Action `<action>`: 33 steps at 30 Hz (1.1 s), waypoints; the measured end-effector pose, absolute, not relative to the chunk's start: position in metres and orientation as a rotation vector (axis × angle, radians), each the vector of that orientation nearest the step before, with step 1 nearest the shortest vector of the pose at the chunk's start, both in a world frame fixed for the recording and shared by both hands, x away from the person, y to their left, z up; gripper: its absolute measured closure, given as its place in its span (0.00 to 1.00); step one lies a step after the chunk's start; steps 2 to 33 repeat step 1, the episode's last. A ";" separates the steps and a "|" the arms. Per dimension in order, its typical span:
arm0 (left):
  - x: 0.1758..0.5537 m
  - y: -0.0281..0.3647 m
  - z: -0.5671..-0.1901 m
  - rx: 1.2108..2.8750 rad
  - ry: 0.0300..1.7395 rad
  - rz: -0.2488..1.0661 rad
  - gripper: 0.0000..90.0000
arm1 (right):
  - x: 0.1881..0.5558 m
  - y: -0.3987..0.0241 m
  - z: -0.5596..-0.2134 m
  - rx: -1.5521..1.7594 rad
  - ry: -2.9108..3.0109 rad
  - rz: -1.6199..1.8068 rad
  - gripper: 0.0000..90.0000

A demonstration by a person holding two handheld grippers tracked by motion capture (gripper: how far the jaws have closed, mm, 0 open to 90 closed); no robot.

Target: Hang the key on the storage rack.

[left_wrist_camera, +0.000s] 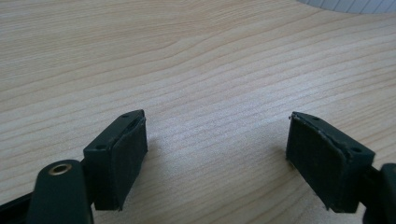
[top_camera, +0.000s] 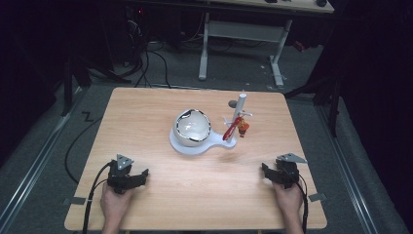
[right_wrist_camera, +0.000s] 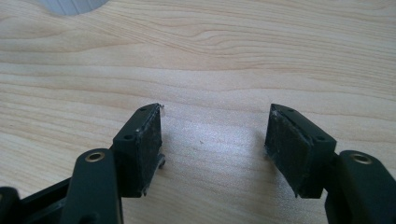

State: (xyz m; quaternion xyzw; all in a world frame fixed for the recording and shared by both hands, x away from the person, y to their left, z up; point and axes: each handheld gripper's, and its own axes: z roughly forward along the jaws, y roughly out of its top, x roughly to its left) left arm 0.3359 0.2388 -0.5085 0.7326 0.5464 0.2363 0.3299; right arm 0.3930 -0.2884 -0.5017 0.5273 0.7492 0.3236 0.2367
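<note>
The left gripper (top_camera: 142, 174) and right gripper (top_camera: 266, 170) are black, each topped by a grey three-cornered plate and trailing a black cable. Their blocky jaws carry flat dark pads, small screw holes and brass-coloured rivets. The forearms look bare, though dimly lit.

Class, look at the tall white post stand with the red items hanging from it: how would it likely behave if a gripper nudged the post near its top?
The white post stand looks tall and thin, so a push near its top would probably tip it. The red hanging items dangle from small arms, so they would likely swing. It stands on the white tray beside the bowl, and might slide there.
</note>
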 end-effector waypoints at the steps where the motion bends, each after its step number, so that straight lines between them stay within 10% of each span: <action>1: 0.336 0.239 -0.509 1.916 1.429 0.618 0.24 | 0.393 -0.288 -0.502 1.445 2.054 0.887 0.41; 33: 0.336 0.239 -0.509 1.916 1.429 0.618 0.24 | 0.393 -0.288 -0.502 1.445 2.054 0.887 0.41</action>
